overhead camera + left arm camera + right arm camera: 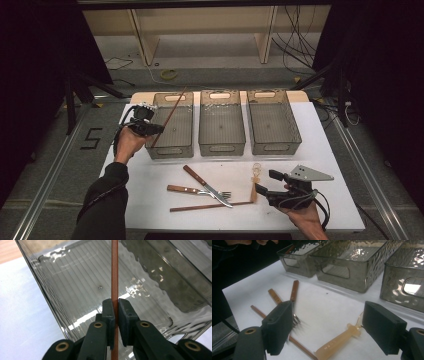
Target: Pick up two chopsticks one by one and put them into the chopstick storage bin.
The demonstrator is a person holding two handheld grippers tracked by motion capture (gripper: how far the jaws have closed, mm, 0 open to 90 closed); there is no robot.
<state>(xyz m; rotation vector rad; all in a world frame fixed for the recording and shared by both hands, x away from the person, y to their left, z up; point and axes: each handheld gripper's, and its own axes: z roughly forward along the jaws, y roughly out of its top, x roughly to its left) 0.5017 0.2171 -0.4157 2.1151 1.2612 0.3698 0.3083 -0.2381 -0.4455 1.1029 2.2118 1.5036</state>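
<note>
My left gripper point(158, 129) is shut on a thin brown chopstick point(171, 112), which slants up across the left grey bin point(170, 150). In the left gripper view the two pads point(109, 308) pinch the chopstick point(114, 275) over the ribbed floor of that bin point(75, 290). My right gripper point(265, 183) hovers open at the table's front right. A translucent amber spoon point(256, 176) lies just left of it. In the right gripper view that gripper point(328, 315) stands wide open, with the spoon's handle point(337, 343) on the table between the jaws and untouched.
Two more grey bins point(222, 122) point(273, 122) stand to the right of the first. A wooden-handled fork point(197, 190), a crossing wooden-handled utensil point(205, 185) and a second chopstick point(210, 205) lie at the front of the white table point(150, 200).
</note>
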